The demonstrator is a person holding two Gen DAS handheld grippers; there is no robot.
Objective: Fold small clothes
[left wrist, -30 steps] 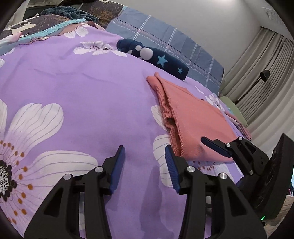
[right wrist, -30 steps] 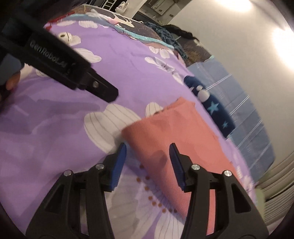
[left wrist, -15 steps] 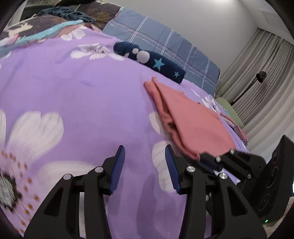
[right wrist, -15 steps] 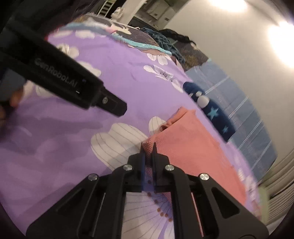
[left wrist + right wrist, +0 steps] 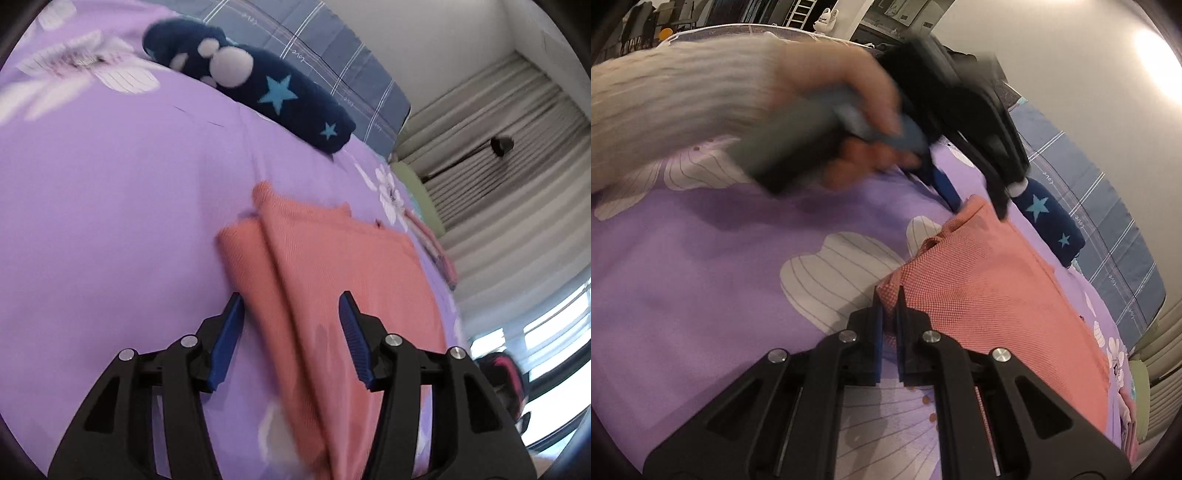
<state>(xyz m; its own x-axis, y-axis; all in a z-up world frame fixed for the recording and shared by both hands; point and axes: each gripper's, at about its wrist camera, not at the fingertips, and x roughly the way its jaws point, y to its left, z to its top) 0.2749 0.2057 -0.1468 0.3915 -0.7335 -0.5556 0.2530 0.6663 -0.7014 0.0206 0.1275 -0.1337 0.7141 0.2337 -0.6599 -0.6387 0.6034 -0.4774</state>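
A salmon-pink folded garment (image 5: 332,280) lies on the purple flowered bedspread (image 5: 110,206). My left gripper (image 5: 291,306) is open, its blue-padded fingers astride the garment's left folded edge. In the right wrist view the garment (image 5: 990,280) fills the middle right. My right gripper (image 5: 889,295) is shut on its near corner. The left gripper (image 5: 979,206) shows there too, blurred, at the garment's far corner, held by a hand in a grey knit sleeve.
A navy rolled cloth with stars and dots (image 5: 258,88) lies beyond the garment, against a blue plaid pillow (image 5: 332,66). Folded pink pieces (image 5: 436,251) and a green item (image 5: 421,195) sit at the bed's far right. Curtains (image 5: 498,147) hang behind.
My right gripper closed on the garment's near corner and holds it. My left gripper swung right and forward across the bed, and now straddles the garment's far edge.
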